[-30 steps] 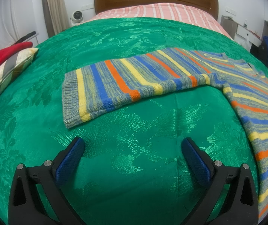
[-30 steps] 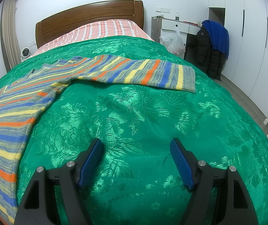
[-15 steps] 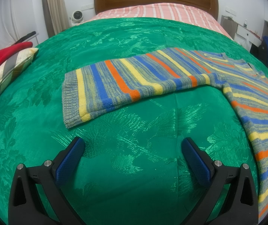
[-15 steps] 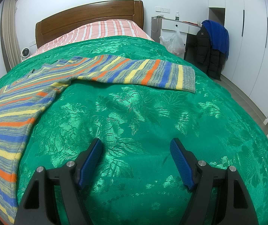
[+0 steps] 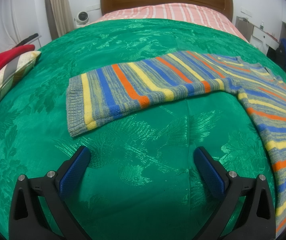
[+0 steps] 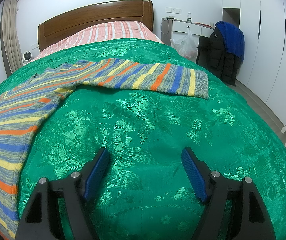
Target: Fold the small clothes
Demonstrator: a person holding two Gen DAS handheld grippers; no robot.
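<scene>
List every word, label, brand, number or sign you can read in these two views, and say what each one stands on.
No text can be read in either view.
Black jacket: a small pale mark on the chest, too small to read.
Bottle on the white desk: its label is too small and blurred to read.
Striped sweater and green bedspread: patterns only, no lettering.

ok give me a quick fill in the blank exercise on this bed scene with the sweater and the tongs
1. The striped sweater lies spread on a ____ bedspread.
2. The left tongs are ____, with nothing between them.
3. In the right wrist view, the sleeve cuff lies ____ the right tongs, untouched.
4. The headboard is made of ____.

Missing words: green; open; beyond; wood
</scene>
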